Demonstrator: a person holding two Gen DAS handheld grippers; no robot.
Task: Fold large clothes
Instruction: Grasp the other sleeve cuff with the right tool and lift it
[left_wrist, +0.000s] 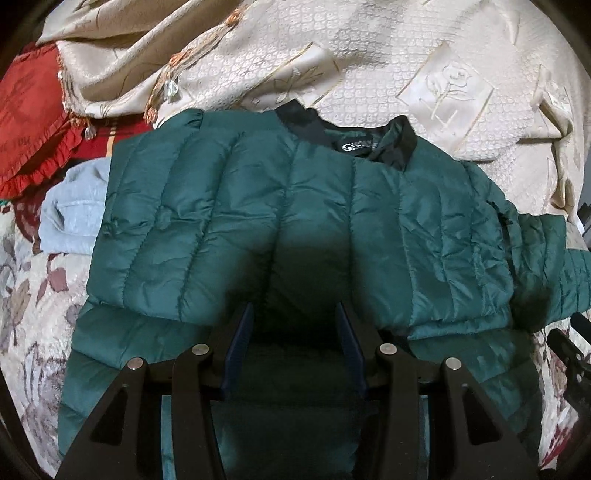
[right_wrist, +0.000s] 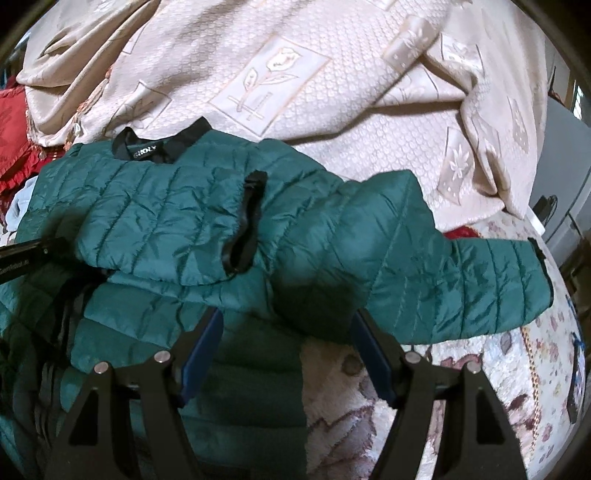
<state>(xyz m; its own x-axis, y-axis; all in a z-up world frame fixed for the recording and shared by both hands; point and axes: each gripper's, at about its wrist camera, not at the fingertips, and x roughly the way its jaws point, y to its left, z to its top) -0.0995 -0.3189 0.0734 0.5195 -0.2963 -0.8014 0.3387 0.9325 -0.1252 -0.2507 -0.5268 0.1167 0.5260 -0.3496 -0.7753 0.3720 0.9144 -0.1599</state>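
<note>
The green puffer jacket (left_wrist: 295, 221) lies on the cream bedspread (left_wrist: 369, 74), collar at 12 o'clock, long axis running 9 to 3. The left gripper (left_wrist: 295, 325) hangs over the folded body, fingers moderately apart and empty. The right gripper (right_wrist: 288, 328) stands wider, also empty, just short of the loose sleeve (right_wrist: 461, 277), which trails out toward 3 o'clock. By my judgement the right hand is nearer that sleeve, so folding it inward falls to it
</note>
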